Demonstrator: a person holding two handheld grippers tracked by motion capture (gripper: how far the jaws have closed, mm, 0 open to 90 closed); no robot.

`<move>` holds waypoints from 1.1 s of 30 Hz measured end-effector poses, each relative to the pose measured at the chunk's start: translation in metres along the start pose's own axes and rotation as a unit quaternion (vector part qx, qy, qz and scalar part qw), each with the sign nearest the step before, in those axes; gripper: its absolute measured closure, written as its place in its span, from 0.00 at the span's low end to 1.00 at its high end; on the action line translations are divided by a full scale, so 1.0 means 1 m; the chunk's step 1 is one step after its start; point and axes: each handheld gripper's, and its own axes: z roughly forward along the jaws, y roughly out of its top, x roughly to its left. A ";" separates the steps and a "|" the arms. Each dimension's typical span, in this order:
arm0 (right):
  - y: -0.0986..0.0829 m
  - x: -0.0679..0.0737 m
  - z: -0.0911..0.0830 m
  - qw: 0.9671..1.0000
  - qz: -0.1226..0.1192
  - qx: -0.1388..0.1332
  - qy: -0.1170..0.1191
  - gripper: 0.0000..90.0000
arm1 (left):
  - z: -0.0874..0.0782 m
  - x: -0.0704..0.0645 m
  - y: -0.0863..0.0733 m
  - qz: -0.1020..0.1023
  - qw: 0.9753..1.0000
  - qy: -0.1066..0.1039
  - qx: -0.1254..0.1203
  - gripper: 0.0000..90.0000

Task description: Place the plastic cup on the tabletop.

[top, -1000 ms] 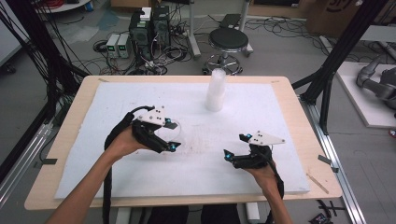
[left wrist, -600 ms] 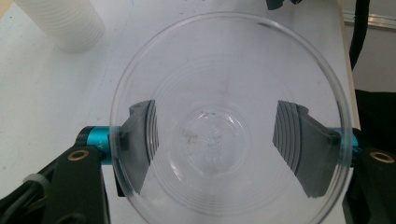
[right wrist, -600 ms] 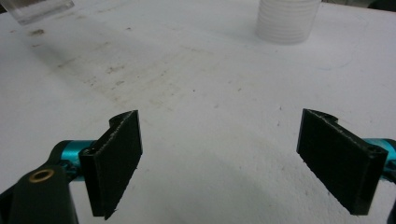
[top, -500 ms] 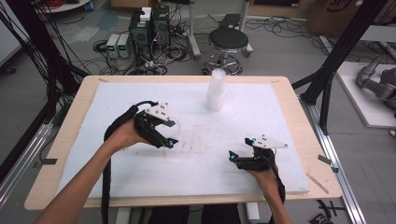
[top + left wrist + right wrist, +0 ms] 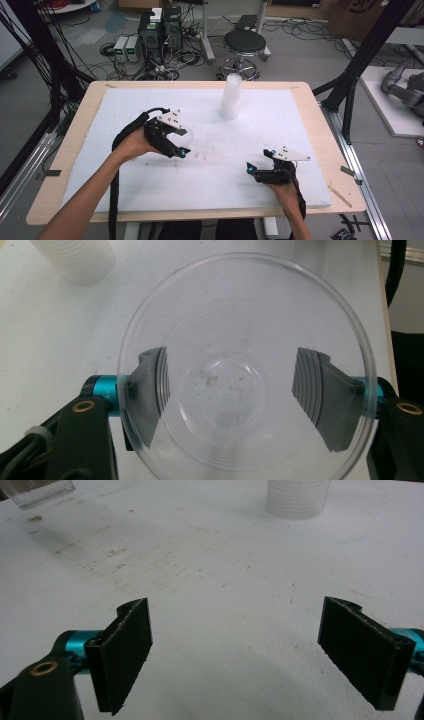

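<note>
- Clear plastic cup [image 5: 245,370], round and thin-walled, sits between the jaws of the left gripper [image 5: 175,145], its open mouth facing that gripper's camera; the grey pads [image 5: 150,390] press its outside wall on both sides, so the left gripper is clamped on the cup.
- From the high view, the left gripper holds the cup above the left half of the white foam board [image 5: 300,120], roughly midway between its near and far edges.
- Right gripper [image 5: 260,167] hovers low near the board's near right corner, well apart from the cup; its jaws stand wide apart with nothing between them, bare board showing in the gap.
- Tall stack of ribbed translucent white cups [image 5: 231,97] stands upright near the far edge of the board, about at its middle, apart from both grippers.
- Board lies on a light wooden table [image 5: 325,130], which frames it on all sides.
</note>
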 end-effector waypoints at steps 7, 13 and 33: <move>0.000 0.000 0.000 1.000 -0.003 -0.002 0.000 0.16 | 0.006 0.003 0.001 0.001 1.000 0.002 0.011 0.34; 0.000 -0.001 0.001 1.000 -0.001 0.005 0.005 0.16 | 0.025 0.007 0.004 0.002 0.999 -0.006 0.036 0.34; -0.002 0.000 -0.001 1.000 0.000 -0.005 0.007 0.16 | 0.073 0.009 0.004 -0.010 0.997 -0.010 0.070 0.34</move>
